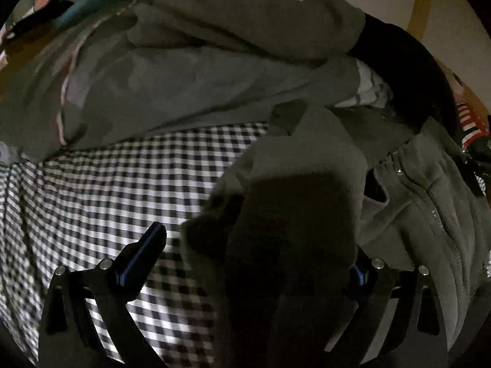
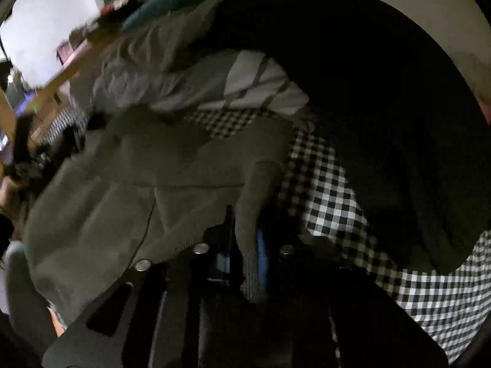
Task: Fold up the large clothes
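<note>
Right gripper [image 2: 245, 251] clamps grey hoodie [image 2: 129, 184] edge over checked sheet [image 2: 429, 291]

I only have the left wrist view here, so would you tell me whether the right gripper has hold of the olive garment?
Observer: Yes, the right gripper is shut on a ribbed edge of the olive garment, pinched between its blue pads.
Operator: Thank you. Is anything lying under that edge?
Observer: The checkered sheet shows bare just right of the gripper.
Operator: And what is behind the garment on that side?
Observer: A black garment arches over the sheet, with a white striped cloth tucked beneath it.
</note>
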Tool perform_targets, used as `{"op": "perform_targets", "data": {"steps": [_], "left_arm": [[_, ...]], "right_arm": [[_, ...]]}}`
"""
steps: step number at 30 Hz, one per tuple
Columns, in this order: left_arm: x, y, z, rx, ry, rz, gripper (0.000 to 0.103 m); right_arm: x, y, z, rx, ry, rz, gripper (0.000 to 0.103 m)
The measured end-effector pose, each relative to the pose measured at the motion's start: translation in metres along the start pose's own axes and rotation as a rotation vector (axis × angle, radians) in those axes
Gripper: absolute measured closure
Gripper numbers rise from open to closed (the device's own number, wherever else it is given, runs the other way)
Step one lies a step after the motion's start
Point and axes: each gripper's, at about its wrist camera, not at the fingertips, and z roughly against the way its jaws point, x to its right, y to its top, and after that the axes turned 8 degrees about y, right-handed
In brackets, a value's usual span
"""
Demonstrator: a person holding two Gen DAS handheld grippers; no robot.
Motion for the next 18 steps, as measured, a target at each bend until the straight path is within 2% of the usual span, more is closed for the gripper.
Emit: {"op": "perform_targets", "data": {"steps": [2,3,4,5,8,10,13,14,15,16,17,18], "left_arm": [[0.0,-0.001,0.008,0.021,0.023,-0.03,0.006],[0.001,0.001,0.01,0.024,0.017,-0.054,0.012],[0.004,0.003,0.012,0.027,-0.004,-0.079,0.049],[0.004,0.003,0.013,0.019,-0.024,-0.086,0.08],[0.002,0.012,0.022,0.062,-0.037,-0.042,0.084],[-0.008,0.018,0.037,0.11,-0.094,-0.005,0.085],[-0.036,0.023,0.062,0.194,-0.152,0.111,0.086],[-0.049,0.027,0.067,0.208,-0.189,0.166,0.086],[-0.059,0.032,0.064,0.204,-0.203,0.207,0.086],[-0.065,0.036,0.058,0.19,-0.192,0.231,0.086],[-0.072,0.041,0.042,0.157,-0.157,0.264,0.085],[-0.075,0.043,0.029,0.13,-0.157,0.279,0.085]], "right_arm": [[-0.001,0.001,-0.002,0.008,0.004,-0.004,0.091],[0.0,0.002,-0.002,0.016,0.012,-0.009,0.092],[0.0,0.001,0.0,0.025,0.017,-0.014,0.092],[0.0,0.002,0.002,0.045,0.015,-0.02,0.092],[0.004,0.007,0.016,0.151,0.046,-0.056,0.093],[0.01,0.007,0.028,0.207,0.068,-0.091,0.093],[0.023,0.005,0.05,0.335,0.143,-0.161,0.094],[0.031,0.003,0.059,0.401,0.199,-0.204,0.094],[0.04,0.004,0.061,0.423,0.212,-0.243,0.094],[0.048,0.005,0.057,0.418,0.188,-0.281,0.094],[0.062,0.007,0.045,0.37,0.138,-0.339,0.094],[0.073,0.008,0.033,0.331,0.119,-0.383,0.093]]}}
